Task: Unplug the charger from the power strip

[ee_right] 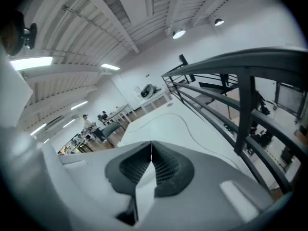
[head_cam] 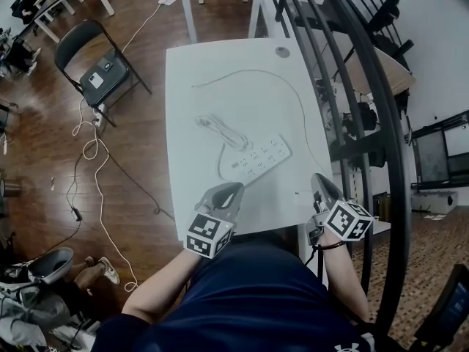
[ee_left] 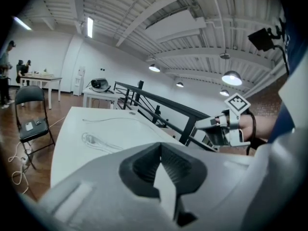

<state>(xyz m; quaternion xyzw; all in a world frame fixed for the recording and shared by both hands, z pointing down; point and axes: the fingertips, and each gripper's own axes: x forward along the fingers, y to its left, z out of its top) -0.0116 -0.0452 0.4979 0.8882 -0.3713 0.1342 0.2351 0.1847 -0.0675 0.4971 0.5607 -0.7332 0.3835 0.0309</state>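
White and slab-shaped, the power strip [head_cam: 261,159] lies on the matte white table [head_cam: 242,64], its long axis slanting from near-left to far-right. The charger [head_cam: 211,122] rests flat just beyond the strip's left end, its body and bunched cable running diagonally toward the strip. A thin cable [head_cam: 297,97] curves across the tabletop. The left gripper [head_cam: 234,188] and right gripper [head_cam: 319,177] hover at the near edge, ribbed dark pads pressed together, nothing between them.
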